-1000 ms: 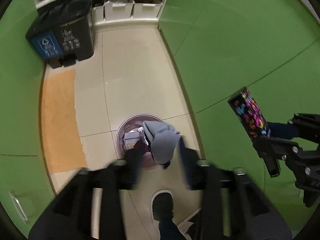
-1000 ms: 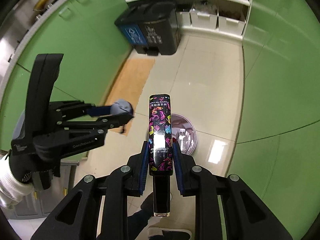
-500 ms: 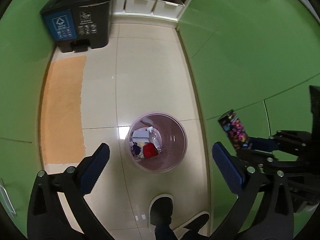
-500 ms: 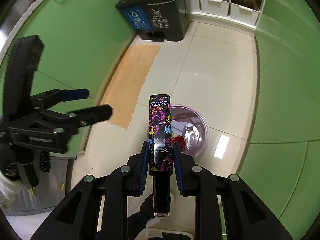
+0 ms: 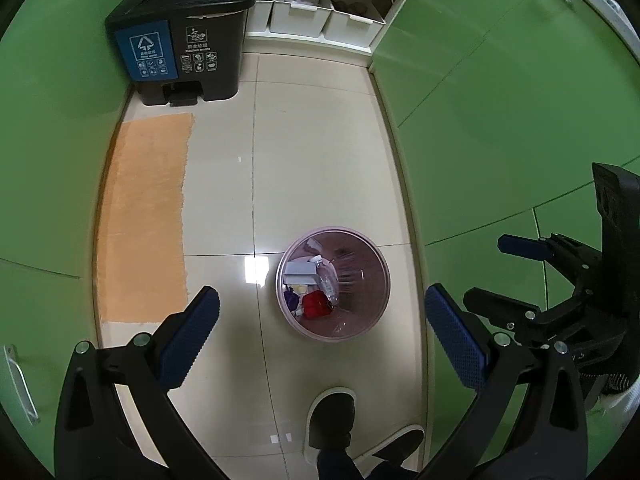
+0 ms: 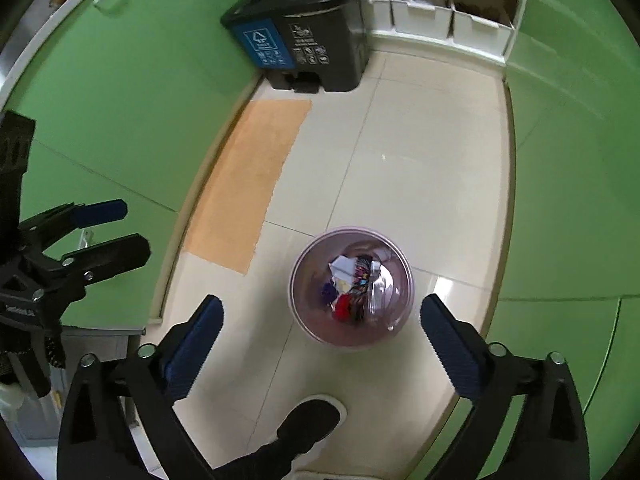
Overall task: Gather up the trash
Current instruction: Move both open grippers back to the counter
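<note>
A round pink waste basket (image 5: 370, 312) (image 6: 400, 312) stands on the tiled floor below both grippers. It holds white paper, a clear plastic bottle (image 5: 326, 278), something red and the black tube with a colourful pattern (image 6: 360, 276). My left gripper (image 5: 320, 336) is wide open and empty above the basket; it also shows at the left of the right wrist view (image 6: 110, 232). My right gripper (image 6: 320, 340) is wide open and empty above the basket; it also shows at the right of the left wrist view (image 5: 516, 276).
A black two-part pedal bin (image 5: 184, 52) (image 6: 304, 44) stands at the far end of the floor. An orange mat (image 5: 144, 220) lies along the left. Green cabinet fronts line both sides. White bins (image 5: 304, 16) sit on a low shelf. The person's shoe (image 5: 332, 420) is below.
My left gripper opened and dropped a grey item a second ago. My right gripper has now opened and let go of the patterned tube, which lies in the basket.
</note>
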Demonstrator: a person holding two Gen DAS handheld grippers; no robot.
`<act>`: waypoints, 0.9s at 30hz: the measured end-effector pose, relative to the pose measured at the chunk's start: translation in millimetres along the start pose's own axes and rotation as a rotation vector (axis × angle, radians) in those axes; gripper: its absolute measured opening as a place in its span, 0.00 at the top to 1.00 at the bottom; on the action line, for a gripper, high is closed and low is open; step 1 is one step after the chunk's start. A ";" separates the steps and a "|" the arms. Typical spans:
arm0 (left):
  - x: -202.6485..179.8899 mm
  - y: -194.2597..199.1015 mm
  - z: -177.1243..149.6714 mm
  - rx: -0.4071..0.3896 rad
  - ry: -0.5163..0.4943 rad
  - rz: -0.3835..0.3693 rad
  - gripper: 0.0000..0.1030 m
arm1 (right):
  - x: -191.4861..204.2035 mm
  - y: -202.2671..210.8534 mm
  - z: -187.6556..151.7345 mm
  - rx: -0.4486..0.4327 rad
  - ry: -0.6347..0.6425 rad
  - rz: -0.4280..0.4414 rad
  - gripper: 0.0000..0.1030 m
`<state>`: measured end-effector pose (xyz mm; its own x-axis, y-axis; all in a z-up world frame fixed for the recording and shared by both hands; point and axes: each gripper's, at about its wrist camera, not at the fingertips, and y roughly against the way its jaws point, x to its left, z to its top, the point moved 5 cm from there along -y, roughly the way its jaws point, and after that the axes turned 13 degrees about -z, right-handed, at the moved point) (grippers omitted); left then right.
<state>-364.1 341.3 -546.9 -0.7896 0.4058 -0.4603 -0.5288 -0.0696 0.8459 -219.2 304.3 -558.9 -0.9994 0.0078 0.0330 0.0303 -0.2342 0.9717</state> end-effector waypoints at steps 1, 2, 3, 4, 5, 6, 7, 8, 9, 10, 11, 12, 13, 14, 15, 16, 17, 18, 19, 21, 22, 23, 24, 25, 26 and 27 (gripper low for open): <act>-3.2 0.6 0.1 0.002 -0.005 -0.001 0.03 | -2.2 3.0 -1.8 0.000 -0.005 -0.005 0.07; -5.5 0.8 0.1 0.003 -0.009 -0.002 0.03 | -4.4 7.2 -3.4 0.000 -0.011 -0.009 0.07; -9.2 2.5 -0.6 0.004 -0.015 -0.004 0.03 | -7.0 11.7 -5.1 0.000 -0.019 -0.011 0.07; -14.9 5.5 -0.3 0.004 -0.020 -0.006 0.03 | -8.8 14.1 -5.5 0.000 -0.025 -0.014 0.06; -19.4 7.9 -1.2 0.004 -0.024 -0.008 0.03 | -12.2 20.9 -8.1 0.001 -0.035 -0.018 0.06; -24.9 11.5 -1.5 0.005 -0.030 -0.009 0.03 | -14.6 27.2 -9.5 0.000 -0.045 -0.019 0.06; -31.2 14.9 -0.9 0.006 -0.035 -0.009 0.03 | -16.4 33.2 -10.7 -0.001 -0.053 -0.020 0.06; -39.7 20.1 -0.6 0.009 -0.043 -0.012 0.03 | -19.5 42.4 -12.5 -0.004 -0.062 -0.023 0.06; -49.5 26.0 -0.2 0.012 -0.054 -0.015 0.03 | -21.1 50.1 -14.2 -0.007 -0.067 -0.026 0.06; -60.5 33.1 0.7 0.013 -0.068 -0.016 0.03 | -24.1 62.7 -17.1 -0.011 -0.076 -0.029 0.06; -69.9 39.8 1.5 0.013 -0.079 -0.018 0.03 | -27.0 72.7 -19.2 -0.014 -0.082 -0.031 0.06; -80.8 48.5 3.0 0.011 -0.089 -0.021 0.03 | -30.8 91.7 -22.3 -0.021 -0.092 -0.035 0.06; -93.1 58.9 5.2 0.008 -0.099 -0.026 0.03 | -33.2 106.5 -24.4 -0.028 -0.098 -0.041 0.06; -102.6 68.2 7.8 0.007 -0.111 -0.027 0.03 | -35.5 119.6 -26.2 -0.034 -0.104 -0.046 0.06; -114.0 78.4 9.8 0.004 -0.125 -0.028 0.03 | -38.8 141.3 -28.9 -0.045 -0.116 -0.051 0.06; -125.0 89.3 12.6 0.000 -0.139 -0.030 0.03 | -41.8 163.6 -31.4 -0.058 -0.123 -0.059 0.06; -140.4 105.0 15.6 -0.005 -0.156 -0.035 0.03 | -42.4 176.3 -32.4 -0.066 -0.128 -0.067 0.06; -155.0 119.0 18.2 -0.009 -0.173 -0.037 0.03 | -45.7 199.8 -35.6 -0.080 -0.139 -0.074 0.06; -171.2 134.3 20.8 -0.014 -0.194 -0.037 0.03 | -49.2 223.0 -39.1 -0.093 -0.151 -0.080 0.06; -195.6 158.5 25.4 -0.025 -0.225 -0.043 0.03 | -56.3 266.4 -46.4 -0.121 -0.178 -0.091 0.06; -208.8 170.7 27.3 -0.030 -0.241 -0.048 0.03 | -59.0 284.7 -50.5 -0.132 -0.190 -0.094 0.06; -225.1 185.5 29.6 -0.039 -0.262 -0.052 0.03 | -63.0 306.3 -56.5 -0.145 -0.206 -0.099 0.06; -239.3 197.2 31.6 -0.045 -0.278 -0.057 0.03 | -67.0 324.8 -61.5 -0.158 -0.220 -0.106 0.06; -257.8 210.7 32.3 -0.046 -0.299 -0.069 0.03 | -70.5 341.7 -67.8 -0.171 -0.234 -0.110 0.06; -270.0 218.1 31.7 -0.043 -0.316 -0.075 0.03 | -76.0 361.6 -76.0 -0.186 -0.255 -0.117 0.06; -284.9 226.1 30.6 -0.039 -0.340 -0.081 0.03 | -81.1 378.3 -83.5 -0.196 -0.273 -0.125 0.06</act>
<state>-249.2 237.9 -216.3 -0.5988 0.6916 -0.4040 -0.6026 -0.0568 0.7960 -127.9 133.9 -213.5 -0.9534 0.3017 0.0038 -0.1220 -0.3969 0.9097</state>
